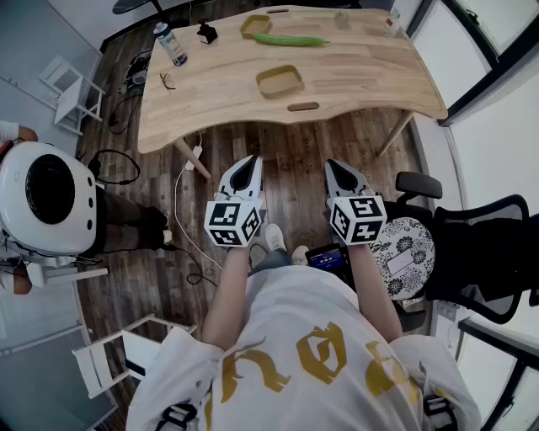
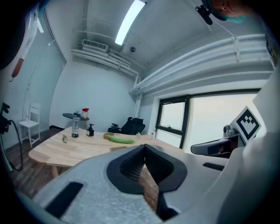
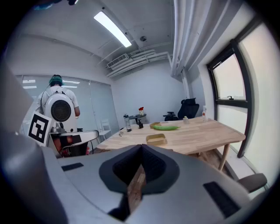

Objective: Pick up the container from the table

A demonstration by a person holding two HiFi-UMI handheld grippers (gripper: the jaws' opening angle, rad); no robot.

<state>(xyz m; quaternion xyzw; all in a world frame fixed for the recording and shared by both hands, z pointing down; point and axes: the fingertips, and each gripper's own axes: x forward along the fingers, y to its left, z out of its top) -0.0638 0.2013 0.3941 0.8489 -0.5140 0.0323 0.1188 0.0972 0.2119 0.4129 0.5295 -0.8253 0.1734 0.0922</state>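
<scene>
The nearer tan container [image 1: 280,81] lies on the wooden table [image 1: 354,80], a little in from its front edge; it also shows in the right gripper view as the container [image 3: 156,139] and, partly hidden by the jaws, as the container [image 2: 118,148]. A second tan container [image 1: 256,24] lies at the far side beside a long green vegetable [image 1: 290,39]. My left gripper [image 1: 251,162] and right gripper [image 1: 335,166] hover over the floor short of the table, side by side, pointing at it. Both are shut with nothing between their jaws, as the left gripper [image 2: 144,147] and right gripper [image 3: 141,148] show in their own views.
A water bottle [image 1: 171,44], a black pump bottle [image 1: 207,33] and glasses [image 1: 166,81] occupy the table's left part; small bottles [image 1: 392,23] stand far right. A black office chair [image 1: 480,244] and patterned stool [image 1: 406,249] are at my right, a white round machine [image 1: 46,198] and floor cables at my left.
</scene>
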